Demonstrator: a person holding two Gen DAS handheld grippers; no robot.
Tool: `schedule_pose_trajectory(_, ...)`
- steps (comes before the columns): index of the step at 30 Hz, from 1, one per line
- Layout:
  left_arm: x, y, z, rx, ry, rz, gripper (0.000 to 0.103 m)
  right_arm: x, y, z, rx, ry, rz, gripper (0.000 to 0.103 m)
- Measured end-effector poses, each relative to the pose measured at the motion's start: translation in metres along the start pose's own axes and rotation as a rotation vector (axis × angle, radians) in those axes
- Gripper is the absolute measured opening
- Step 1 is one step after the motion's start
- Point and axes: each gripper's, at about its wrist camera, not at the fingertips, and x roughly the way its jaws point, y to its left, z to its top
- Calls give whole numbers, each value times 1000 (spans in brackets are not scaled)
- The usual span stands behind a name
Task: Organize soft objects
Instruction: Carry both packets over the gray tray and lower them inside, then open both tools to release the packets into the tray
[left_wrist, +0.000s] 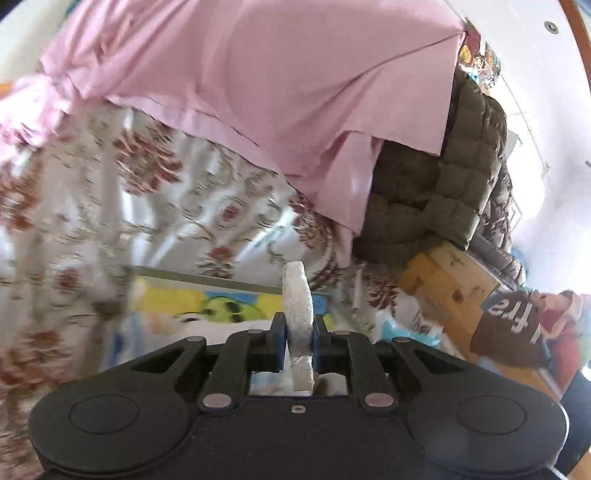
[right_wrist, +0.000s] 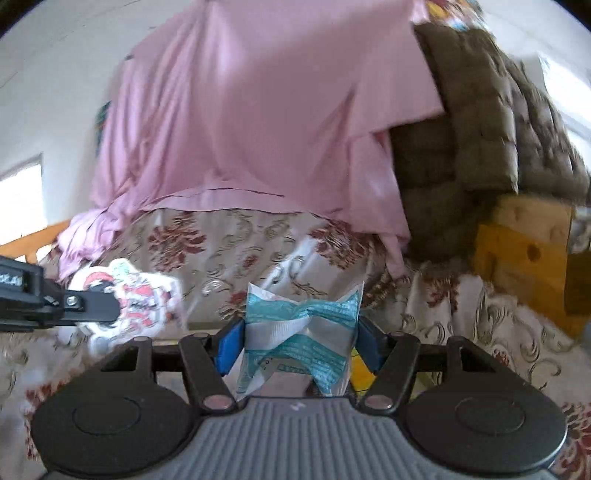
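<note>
My left gripper (left_wrist: 298, 332) is shut on a flat white printed soft piece (left_wrist: 298, 306), seen edge-on between the jaws. The same piece shows its red and black cartoon print in the right wrist view (right_wrist: 136, 302), held by the left gripper (right_wrist: 114, 312) at the left. My right gripper (right_wrist: 299, 339) is shut on a white and teal plastic packet (right_wrist: 301, 332). Both are held above a floral bedspread (right_wrist: 229, 251).
A pink sheet (left_wrist: 258, 81) drapes over bedding at the back, also in the right wrist view (right_wrist: 258, 110). A brown quilted blanket (left_wrist: 469, 173) lies at the right. A wooden box (right_wrist: 524, 251) stands at the right. A colourful cartoon mat (left_wrist: 221, 306) lies below.
</note>
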Motion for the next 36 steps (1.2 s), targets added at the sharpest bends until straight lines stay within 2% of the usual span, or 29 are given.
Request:
schedule_pose_trajectory(5, 54, -4, 1, -79, 70, -49, 14, 29, -26, -2, 89, 41, -36, 68)
schedule_pose_trajectory(8, 71, -6, -4, -88, 92, -39, 14, 47, -40, -1, 147, 78, -34, 68)
schedule_pose_trajectory(10, 80, -3, -5, -106, 126, -14, 15, 57, -42, -2, 135, 108, -46, 68)
schedule_pose_trajectory(15, 89, 6, -6, -96, 166, 26, 19, 69, -30, -5, 65, 152, -63, 69)
schedule_pose_trajectory(25, 87, 12, -4, -119, 191, 57, 24, 69, -23, -5, 58, 167, -48, 76)
schedule_pose_trajectory(32, 76, 10, -4, -97, 172, 79, 46, 67, -30, -5, 82, 170, -40, 81)
schedule_pose_trajectory(36, 70, 8, -3, -77, 163, 97, 55, 63, -33, -4, 95, 168, -38, 85)
